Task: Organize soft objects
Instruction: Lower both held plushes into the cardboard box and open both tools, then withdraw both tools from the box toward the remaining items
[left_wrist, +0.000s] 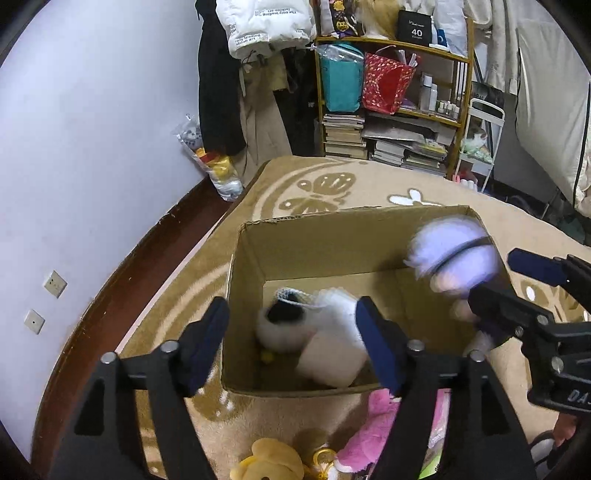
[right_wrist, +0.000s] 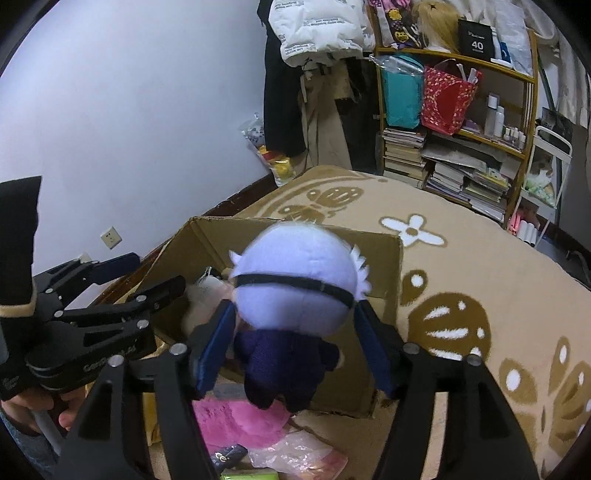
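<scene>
An open cardboard box stands on the rug; it also shows in the right wrist view. A white and black plush lies inside it. My left gripper is open and empty above the box's near edge. A plush doll with a pale purple head, a black band and a dark blue body sits between the fingers of my right gripper, whose jaws stand wide beside it. In the left wrist view the doll hangs over the box's right side.
A pink plush, a yellow bear plush and plastic bags lie on the tan patterned rug in front of the box. A cluttered shelf with books and bags and hanging clothes stand at the back wall.
</scene>
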